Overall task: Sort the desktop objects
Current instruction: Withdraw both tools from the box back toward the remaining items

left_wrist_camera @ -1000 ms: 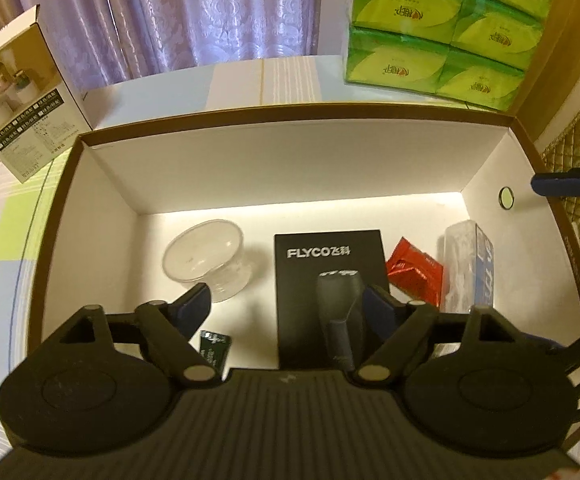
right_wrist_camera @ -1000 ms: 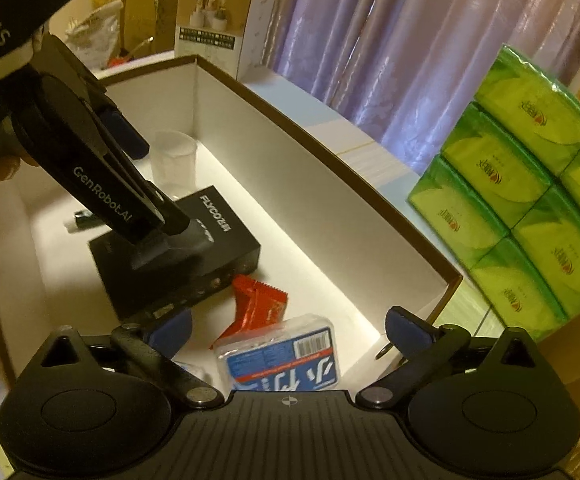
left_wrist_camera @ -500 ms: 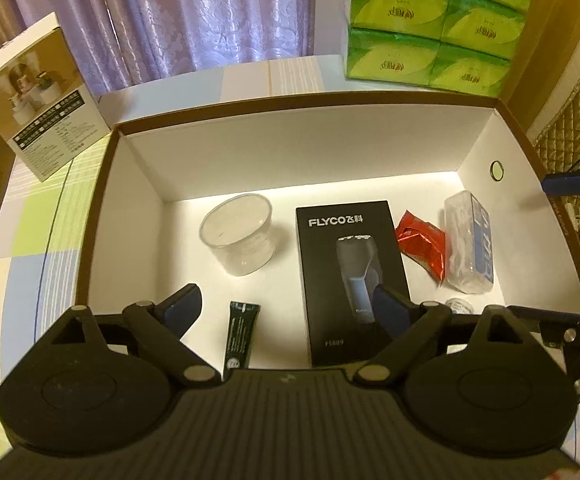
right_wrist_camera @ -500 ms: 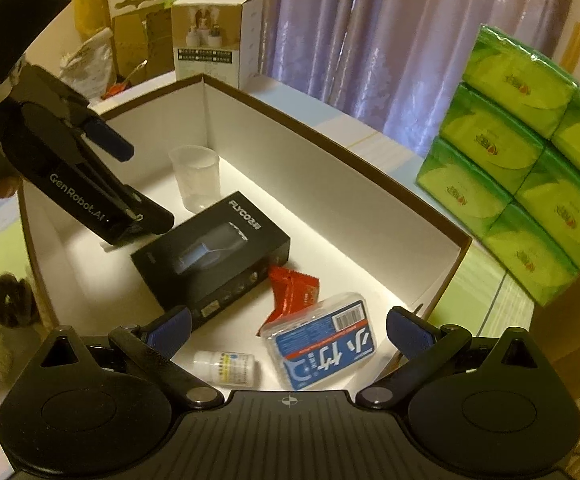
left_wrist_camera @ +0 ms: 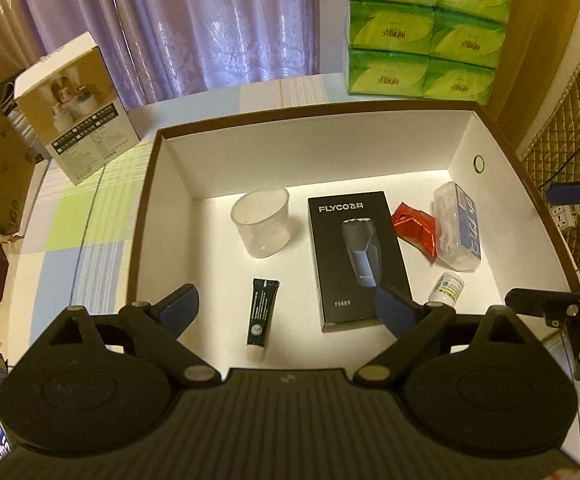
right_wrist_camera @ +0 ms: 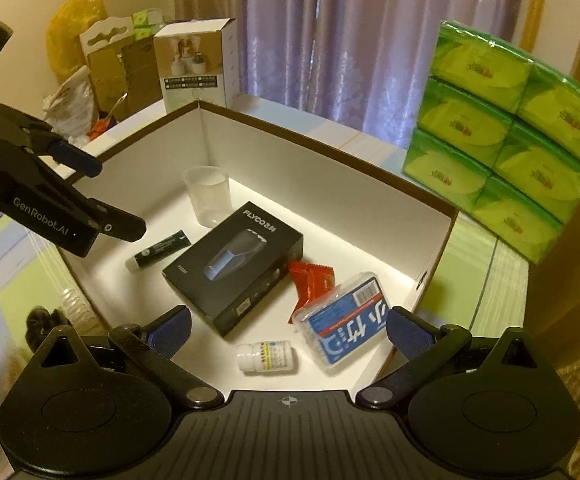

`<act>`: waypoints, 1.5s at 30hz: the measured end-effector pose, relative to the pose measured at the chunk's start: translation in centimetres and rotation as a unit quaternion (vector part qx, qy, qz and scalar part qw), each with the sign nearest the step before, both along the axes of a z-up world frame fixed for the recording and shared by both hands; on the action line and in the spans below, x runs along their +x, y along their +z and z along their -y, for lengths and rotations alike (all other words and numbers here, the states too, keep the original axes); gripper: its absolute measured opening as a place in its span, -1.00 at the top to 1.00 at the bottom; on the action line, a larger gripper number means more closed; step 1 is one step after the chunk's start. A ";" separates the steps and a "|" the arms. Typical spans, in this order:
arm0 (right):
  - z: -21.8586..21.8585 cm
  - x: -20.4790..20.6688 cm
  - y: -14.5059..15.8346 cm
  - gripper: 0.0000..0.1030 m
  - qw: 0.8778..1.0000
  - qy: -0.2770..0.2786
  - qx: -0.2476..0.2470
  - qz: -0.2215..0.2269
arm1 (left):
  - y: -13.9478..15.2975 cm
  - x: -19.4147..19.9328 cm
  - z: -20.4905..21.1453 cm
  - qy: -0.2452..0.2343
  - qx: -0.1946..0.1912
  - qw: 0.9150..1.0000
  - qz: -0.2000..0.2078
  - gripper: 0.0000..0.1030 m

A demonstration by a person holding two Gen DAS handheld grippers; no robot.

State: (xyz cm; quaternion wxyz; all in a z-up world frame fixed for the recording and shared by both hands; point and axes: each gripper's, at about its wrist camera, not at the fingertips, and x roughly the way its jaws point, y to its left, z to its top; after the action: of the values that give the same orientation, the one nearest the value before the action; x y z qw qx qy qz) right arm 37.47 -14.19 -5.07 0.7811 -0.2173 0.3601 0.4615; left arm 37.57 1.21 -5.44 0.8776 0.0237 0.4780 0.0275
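The left gripper (left_wrist_camera: 286,312) hangs above the near edge of the large white-lined cardboard box with a brown rim (left_wrist_camera: 321,160), its blue-padded fingers spread wide and holding nothing. Below and between its fingers lie the small dark green tube with a white cap (left_wrist_camera: 261,318) and the black rectangular FLYCO shaver carton (left_wrist_camera: 353,256), neither touched. The right gripper (right_wrist_camera: 288,326) hovers over the box's right end, likewise spread wide and empty; just beneath it lie the small white pill bottle with a yellow-and-blue label (right_wrist_camera: 268,357) on its side and the clear plastic case with a blue-and-white label (right_wrist_camera: 343,322).

Inside the box, from left to right in the left wrist view: a clear plastic cup (left_wrist_camera: 261,220) standing upright, the green tube nearer the front, the shaver carton lying flat in the middle, a crumpled red foil packet (left_wrist_camera: 415,226) just beside it, then the clear case against the right wall. The packet touches the case.

Behind the box stand stacked green tissue packs (left_wrist_camera: 425,28).
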 end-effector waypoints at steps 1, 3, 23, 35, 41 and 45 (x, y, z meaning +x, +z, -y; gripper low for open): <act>0.1 -0.2 0.2 -0.96 1.000 -0.005 0.003 -0.002 | 0.3 -0.4 0.0 0.000 0.001 1.000 0.003 -0.81; 0.5 -0.9 0.6 -0.96 1.000 -0.012 0.015 -0.005 | 0.8 -1.2 0.1 -0.002 0.002 1.000 0.010 -0.81; 2.7 -8.9 4.7 -0.96 0.996 -0.066 0.067 -0.008 | 4.2 -9.7 0.3 -0.001 0.004 0.999 0.054 -0.82; 4.0 -13.7 5.5 -0.96 0.994 -0.073 0.081 0.006 | 4.9 -15.3 -0.5 0.016 -0.005 0.997 0.071 -0.83; 4.8 -15.7 4.9 -0.96 0.994 -0.079 0.081 -0.005 | 4.2 -18.4 -1.0 0.022 -0.010 0.997 0.077 -0.83; 5.7 -17.4 4.3 -0.96 0.993 -0.083 0.087 -0.018 | 3.6 -20.8 -1.4 0.029 -0.014 0.997 0.076 -0.83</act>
State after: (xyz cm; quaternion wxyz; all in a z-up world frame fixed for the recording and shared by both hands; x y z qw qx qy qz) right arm 20.06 -19.89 -0.77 0.8260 -0.1096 0.3494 0.4285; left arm 16.73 2.60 -1.88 0.9105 -0.0046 0.4108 0.0474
